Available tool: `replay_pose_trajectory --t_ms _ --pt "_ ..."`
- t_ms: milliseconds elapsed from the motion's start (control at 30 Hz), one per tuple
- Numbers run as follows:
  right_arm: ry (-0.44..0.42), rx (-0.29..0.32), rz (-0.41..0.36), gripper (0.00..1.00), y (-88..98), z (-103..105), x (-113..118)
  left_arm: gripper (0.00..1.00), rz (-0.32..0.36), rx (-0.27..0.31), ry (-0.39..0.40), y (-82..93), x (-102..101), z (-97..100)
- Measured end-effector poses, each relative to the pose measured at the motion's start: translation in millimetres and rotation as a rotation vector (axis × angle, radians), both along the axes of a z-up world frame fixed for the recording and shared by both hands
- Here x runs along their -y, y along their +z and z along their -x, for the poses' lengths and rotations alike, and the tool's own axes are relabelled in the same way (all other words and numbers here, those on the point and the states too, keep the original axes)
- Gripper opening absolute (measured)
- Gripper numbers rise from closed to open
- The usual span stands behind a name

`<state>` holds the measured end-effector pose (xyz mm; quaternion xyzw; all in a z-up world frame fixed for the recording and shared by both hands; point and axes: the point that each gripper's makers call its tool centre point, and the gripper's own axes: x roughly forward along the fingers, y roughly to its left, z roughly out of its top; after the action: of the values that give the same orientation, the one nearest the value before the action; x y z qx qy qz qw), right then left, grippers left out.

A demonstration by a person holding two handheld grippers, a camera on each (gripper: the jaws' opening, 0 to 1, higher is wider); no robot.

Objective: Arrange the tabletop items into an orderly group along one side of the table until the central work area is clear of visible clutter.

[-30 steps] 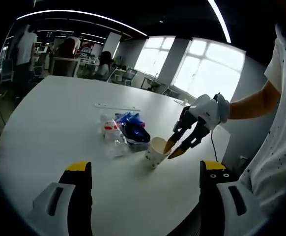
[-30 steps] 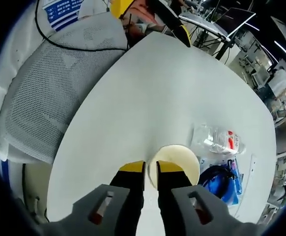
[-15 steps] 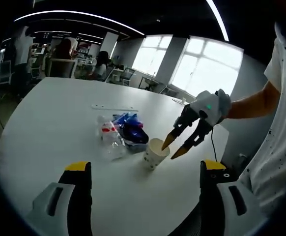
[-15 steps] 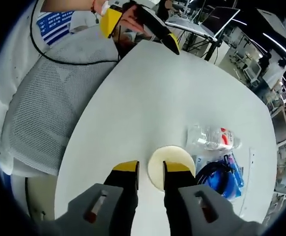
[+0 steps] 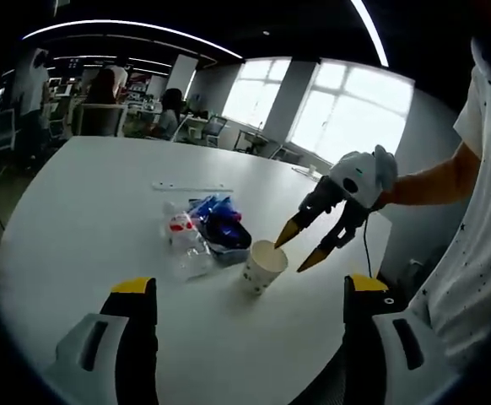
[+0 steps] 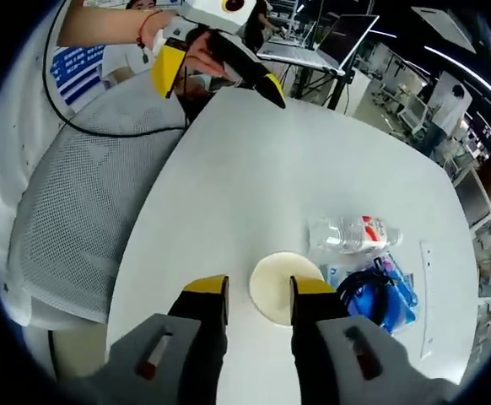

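Tabletop (image 5: pixel 85 211), white and wide, carries a crumpled clear plastic bottle with a red label (image 5: pixel 184 239), then a blue bundle (image 5: pixel 221 228) just beside it, then a cream paper cup (image 5: pixel 264 265) standing upright near the edge. Right claw (image 5: pixel 306 245) hangs released above the cup, apart from it. Left claw (image 5: pixel 240 297) is released too, holding nothing, nearer the tabletop's edge.

In the right gripper view, the right claw (image 6: pixel 256 295) straddles the cup's rim (image 6: pixel 279 285) from above.
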<state>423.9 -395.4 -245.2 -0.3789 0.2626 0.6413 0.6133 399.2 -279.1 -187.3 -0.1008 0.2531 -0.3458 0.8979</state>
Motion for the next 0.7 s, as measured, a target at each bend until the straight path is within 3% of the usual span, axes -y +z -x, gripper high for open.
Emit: replay_pose_trajectory --t_ms 700 --pt "-0.268 -0.039 -0.170 0.32 33.0 -24.3 19.3 0.94 -0.029 0.015 -0.062 13.2 14.4 -9.6"
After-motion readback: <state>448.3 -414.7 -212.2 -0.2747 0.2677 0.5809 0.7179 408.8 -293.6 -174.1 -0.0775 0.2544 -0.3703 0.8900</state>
